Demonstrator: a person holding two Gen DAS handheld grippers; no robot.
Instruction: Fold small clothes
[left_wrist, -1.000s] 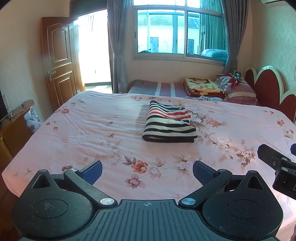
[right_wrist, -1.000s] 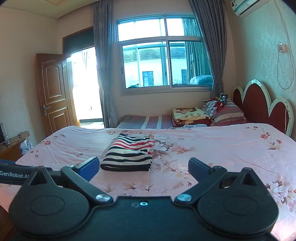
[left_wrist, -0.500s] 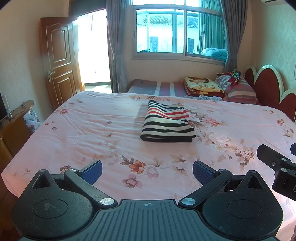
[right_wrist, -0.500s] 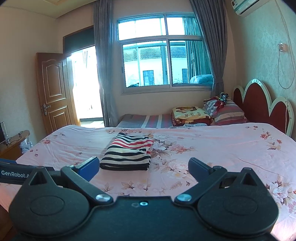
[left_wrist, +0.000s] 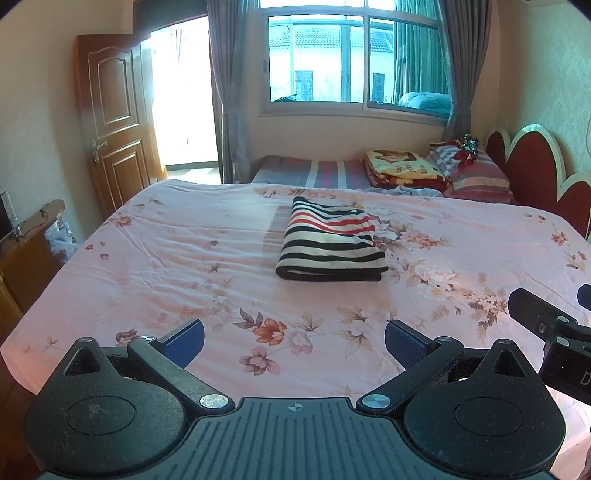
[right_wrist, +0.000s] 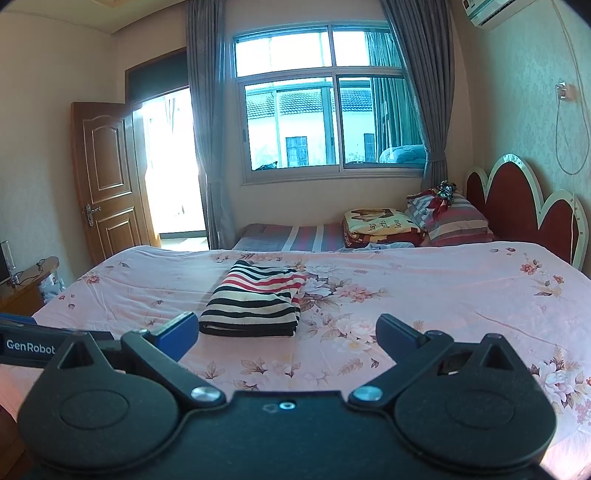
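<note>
A folded striped garment (left_wrist: 330, 245) lies mid-frame on the floral bedsheet (left_wrist: 166, 266), while the left gripper (left_wrist: 293, 338) and right gripper (right_wrist: 286, 330) gape wide, empty, low in frame.

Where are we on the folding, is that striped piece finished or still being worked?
Done, by the look of it: the striped garment lies folded into a neat rectangle on the floral bedsheet, edges stacked. In hand: nothing; the left claw and right claw are both open, empty and short of the garment. Left: no other loose small clothes show on this sheet, so little seems to remain here.
</note>
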